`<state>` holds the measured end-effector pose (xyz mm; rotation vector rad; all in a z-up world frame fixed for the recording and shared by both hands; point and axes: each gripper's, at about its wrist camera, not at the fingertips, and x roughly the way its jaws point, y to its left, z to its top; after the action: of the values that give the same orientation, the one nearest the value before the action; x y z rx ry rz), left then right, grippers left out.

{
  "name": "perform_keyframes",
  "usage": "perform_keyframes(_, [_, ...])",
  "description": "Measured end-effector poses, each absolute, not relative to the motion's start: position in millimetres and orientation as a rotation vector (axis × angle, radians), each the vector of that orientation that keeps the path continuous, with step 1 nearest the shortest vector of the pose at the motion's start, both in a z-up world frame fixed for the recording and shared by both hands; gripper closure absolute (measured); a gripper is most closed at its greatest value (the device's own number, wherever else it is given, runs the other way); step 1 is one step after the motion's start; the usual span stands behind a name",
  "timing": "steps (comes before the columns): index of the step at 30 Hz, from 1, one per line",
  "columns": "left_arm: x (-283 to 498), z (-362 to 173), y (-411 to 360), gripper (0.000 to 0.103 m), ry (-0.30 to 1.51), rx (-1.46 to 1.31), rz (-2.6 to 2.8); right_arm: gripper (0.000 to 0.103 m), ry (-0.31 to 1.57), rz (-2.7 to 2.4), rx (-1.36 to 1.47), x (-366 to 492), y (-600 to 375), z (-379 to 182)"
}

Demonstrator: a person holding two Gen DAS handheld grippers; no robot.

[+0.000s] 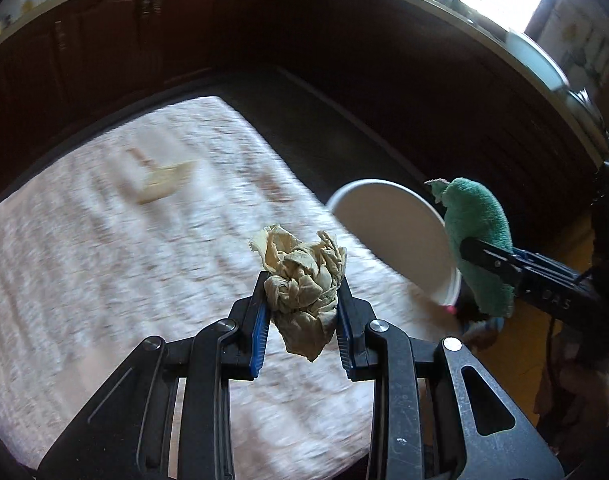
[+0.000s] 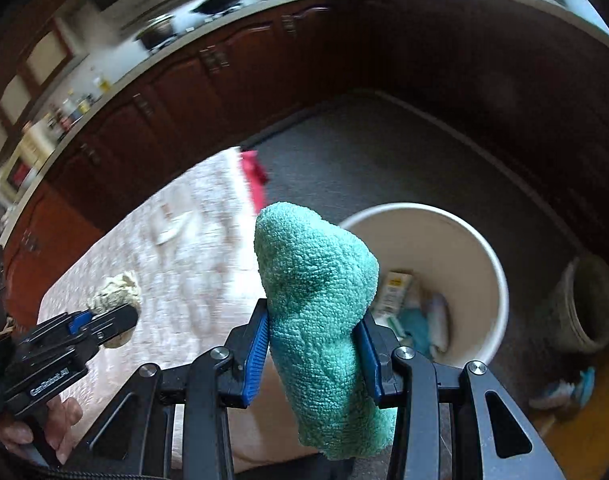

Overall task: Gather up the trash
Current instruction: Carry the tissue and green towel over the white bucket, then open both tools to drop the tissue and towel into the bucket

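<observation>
**Both grippers loaded beside the white bin**

Dark wood cabinets (image 1: 116, 36) curve along the back of the kitchen under a pale countertop (image 2: 240, 12), and a table under a pinkish patterned cloth (image 1: 104, 248) fills the left of both views. On that cloth, far left, lies a flat beige scrap (image 1: 162, 184) (too blurred to name more closely). Moving right, the left gripper (image 1: 302, 300) is clamped on a crumpled yellowish paper wad (image 1: 302, 276), its blue-padded fingers (image 1: 260, 320) pressing the wad from both sides above the cloth. A red cloth (image 2: 256, 178) hangs at the table's far edge. Just past the table's right edge stands a white bucket-shaped bin (image 2: 488, 248) on the dark floor mat (image 2: 404, 152); inside it lie a small printed carton (image 2: 392, 292) and some teal and white scraps. The right gripper (image 2: 316, 332) is squeezed shut around a rolled green terry towel (image 2: 316, 280), held near the bin's rim, on its table side. Further right, a grey woven basket (image 2: 588, 304) sits on the floor beside the bin
</observation>
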<state>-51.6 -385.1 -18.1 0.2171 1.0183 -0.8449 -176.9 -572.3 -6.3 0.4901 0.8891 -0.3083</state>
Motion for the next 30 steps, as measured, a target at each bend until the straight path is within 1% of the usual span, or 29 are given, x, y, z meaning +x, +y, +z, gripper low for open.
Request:
perform_keyframes(5, [-60.6,-21.8,-422.2,0.077,1.033,0.239,-0.905,0.064,0.906,-0.388,0.545,-196.1,-605.3,-23.1])
perform_keyframes(13, [-70.7,-34.2,-471.8,0.076,1.061,0.289,-0.957,0.064,0.943,-0.441,0.630,-201.8,-639.2,-55.6])
perform_keyframes(21, [-72.7,-50.5,-500.2,0.075,1.082,0.324,-0.978,0.064,0.961,-0.475,0.689,-197.2,-654.3,-76.1])
perform_keyframes(23, [-71.2,-53.6,-504.0,0.069,1.088,0.321,-0.985,0.062,0.961,-0.483,0.700,-196.9,-658.6,-80.3])
perform_keyframes(24, [-69.8,-55.1,-505.4,0.066,1.093,0.318,-0.985,0.056,0.962,-0.492,0.696,-197.1,-660.0,-81.8])
perform_keyframes(25, [-69.1,-56.9,-503.6,0.061,1.095,0.315,-0.983,0.050,0.958,-0.500,0.690,-196.2,-661.9,-83.4])
perform_keyframes(26, [-67.5,-57.8,-505.0,0.057,1.096,0.314,-0.982,0.050,0.952,-0.506,0.685,-196.4,-662.8,-83.2])
perform_keyframes(27, [-66.8,-58.6,-505.3,0.055,1.097,0.312,-0.986,0.050,0.947,-0.508,0.682,-196.5,-664.0,-83.2])
perform_keyframes(29, [-66.4,-59.5,-504.7,0.047,1.092,0.314,-0.984,0.049,0.943,-0.513,0.683,-198.7,-664.3,-83.3])
perform_keyframes(30, [-66.6,-59.8,-504.8,0.045,1.089,0.316,-0.981,0.048,0.945,-0.516,0.684,-199.7,-664.2,-83.5])
